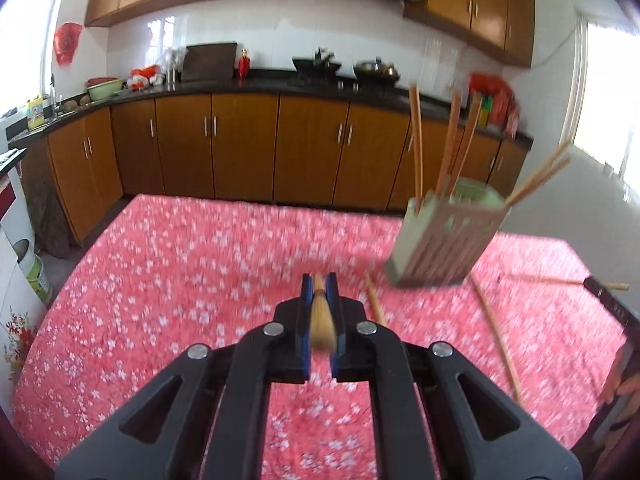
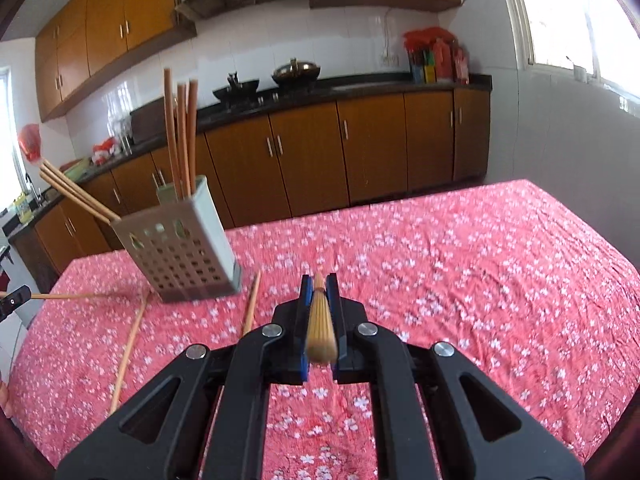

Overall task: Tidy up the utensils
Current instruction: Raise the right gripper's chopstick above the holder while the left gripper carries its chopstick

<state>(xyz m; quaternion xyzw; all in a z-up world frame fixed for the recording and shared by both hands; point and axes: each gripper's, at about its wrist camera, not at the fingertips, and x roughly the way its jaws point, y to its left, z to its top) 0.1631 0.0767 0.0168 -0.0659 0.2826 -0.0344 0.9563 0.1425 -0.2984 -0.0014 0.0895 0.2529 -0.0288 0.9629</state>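
Left gripper [image 1: 319, 286] is seen pressed together on a chopstick [image 1: 320, 320], which is pinched between the blue pads [image 1: 306, 312] with its butt end pointing back toward the camera. Right gripper [image 2: 319, 286] is likewise clamped on a second chopstick [image 2: 321, 328], held the same way. Both grippers are angled downward and held clear above the red flowered tablecloth [image 1: 180, 280]; no contact with the cloth is seen. The chopstick holder [image 1: 444, 236], a pale perforated box, is seen standing on the table to the right of the left gripper and to the left of the right gripper [image 2: 180, 256], so it lies between the two. Several chopsticks [image 2: 182, 136] are seen upright inside it, and a few others lean out over one edge. Loose chopsticks [image 1: 496, 336] are noted lying flat on the cloth near the holder's base. Kitchen cabinets [image 1: 240, 148] are recorded beyond the table
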